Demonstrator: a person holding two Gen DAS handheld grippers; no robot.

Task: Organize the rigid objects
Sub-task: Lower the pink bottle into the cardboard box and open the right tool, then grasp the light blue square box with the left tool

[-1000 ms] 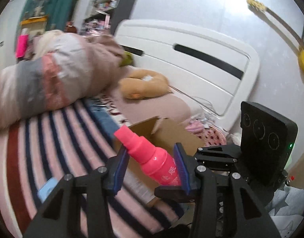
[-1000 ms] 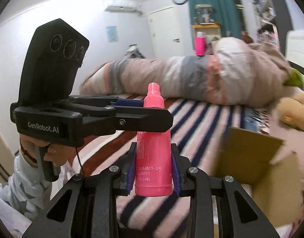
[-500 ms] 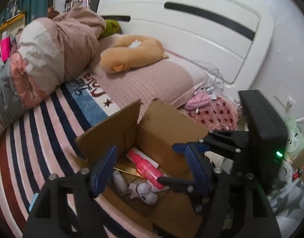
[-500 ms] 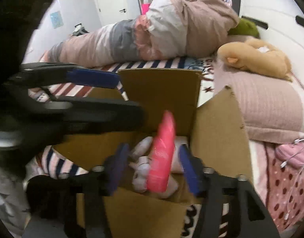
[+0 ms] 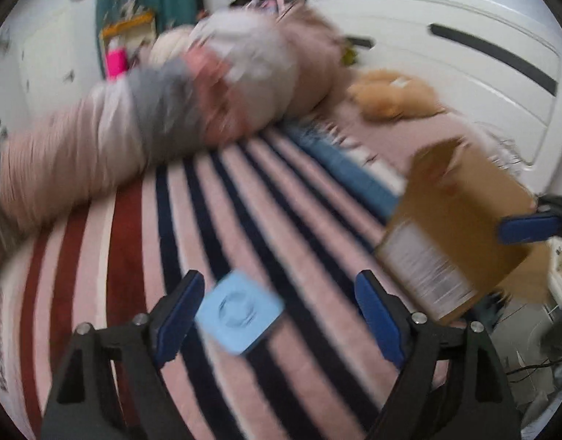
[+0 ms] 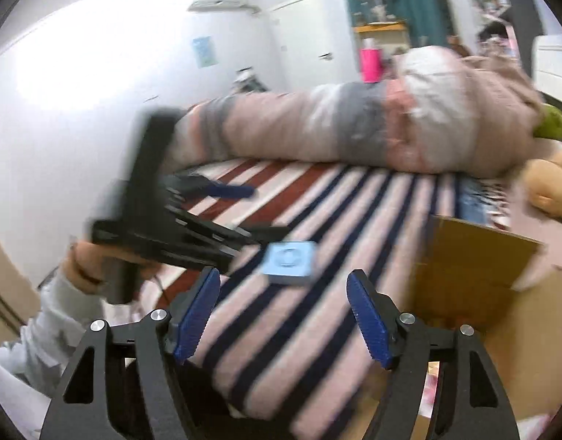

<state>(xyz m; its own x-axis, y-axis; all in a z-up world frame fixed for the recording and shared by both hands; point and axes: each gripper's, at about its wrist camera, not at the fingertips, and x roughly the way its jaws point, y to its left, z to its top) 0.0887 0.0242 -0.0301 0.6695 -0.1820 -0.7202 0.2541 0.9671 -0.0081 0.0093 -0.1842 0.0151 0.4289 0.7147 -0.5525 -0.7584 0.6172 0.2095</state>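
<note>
A flat light-blue square case lies on the striped bedspread; it also shows in the right wrist view. My left gripper is open and empty, its blue pads either side of the case and just short of it. My right gripper is open and empty, held above the bed edge with the case a little ahead. A brown cardboard box stands on the bed to the right; it shows in the right wrist view too. Both views are motion-blurred.
A rolled pink-and-grey quilt lies across the far side of the bed. An orange plush toy rests by the white headboard. A pink cup stands on furniture behind. The left gripper's body crosses the right view.
The pink bottle left my right gripper and went into the box; the right jaws opened. Both grippers swung away from the box toward the blue case on the bedspread.
</note>
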